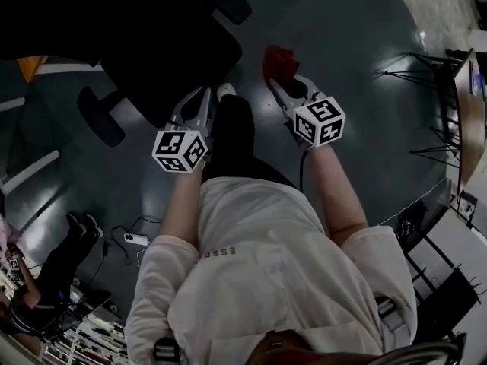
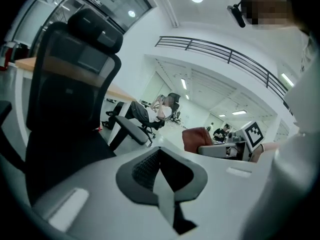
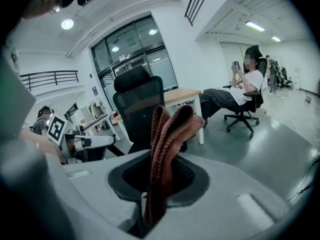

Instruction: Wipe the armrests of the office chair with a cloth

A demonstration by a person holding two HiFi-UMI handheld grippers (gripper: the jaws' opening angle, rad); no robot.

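Gripped cloth (image 3: 170,134) in right claw (image 3: 150,204), jaws pinched on its lower folds, loose top standing free above them. Had left claw (image 2: 167,204) pressed closed on nothing. Held both near chair (image 1: 171,52), off its seat edge and apparently clear of it, cloth on the side away from the backrest. Spotted one armrest (image 1: 99,119) on chair's nearer side and the other (image 1: 228,2) on its farther side, neither reached yet.

Judged the risks thus:
- Could drag the cloth out of the jaws against an armrest edge, with only a narrow fold pinched.
- Could scrape bare jaw on the pad if pressed down with too little cloth leading.
- Could push the chair into a swivel or roll under sideways wiping, with the idle left claw not steadying it.
- Could knock own leg (image 1: 232,135), standing just beside chair.
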